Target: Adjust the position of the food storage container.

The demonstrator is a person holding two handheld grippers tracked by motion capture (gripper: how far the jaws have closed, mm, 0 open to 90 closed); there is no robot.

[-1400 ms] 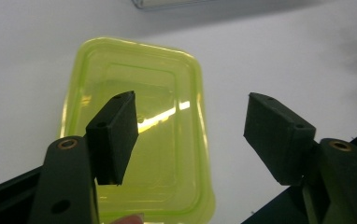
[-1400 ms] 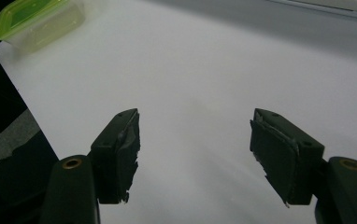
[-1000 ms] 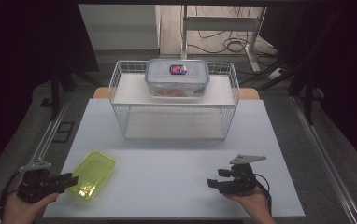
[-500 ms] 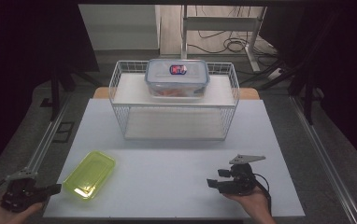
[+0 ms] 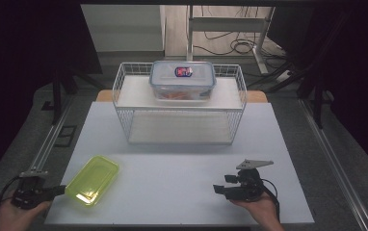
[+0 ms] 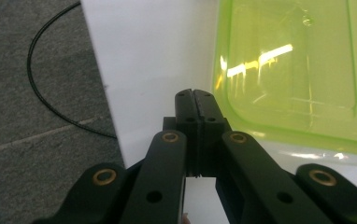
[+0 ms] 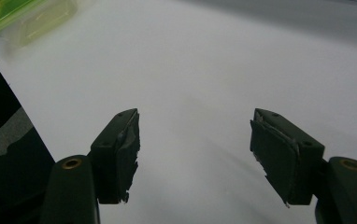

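A translucent yellow-green food container point(image 5: 93, 179) lies on the white table point(image 5: 172, 163) at the front left; its bottom faces the left gripper view point(image 6: 289, 70). My left gripper point(image 5: 59, 190) is at the table's left edge, its tip by the container's near corner. Its jaws are shut point(image 6: 195, 100) beside the container's rim, with nothing between them. My right gripper point(image 5: 219, 188) is low over the front right of the table, open point(image 7: 195, 135) and holding nothing. The green container point(image 7: 22, 14) shows far off in the right gripper view.
A white wire rack point(image 5: 124, 96) stands at the back middle of the table. On its top shelf sits a clear lidded box point(image 5: 182, 79) with a red and blue label. Grey floor and a black cable point(image 6: 50, 93) lie left of the table edge.
My left gripper has drawn back to the left, off the green container toward the table's edge. The container and the right gripper have stayed where they were.
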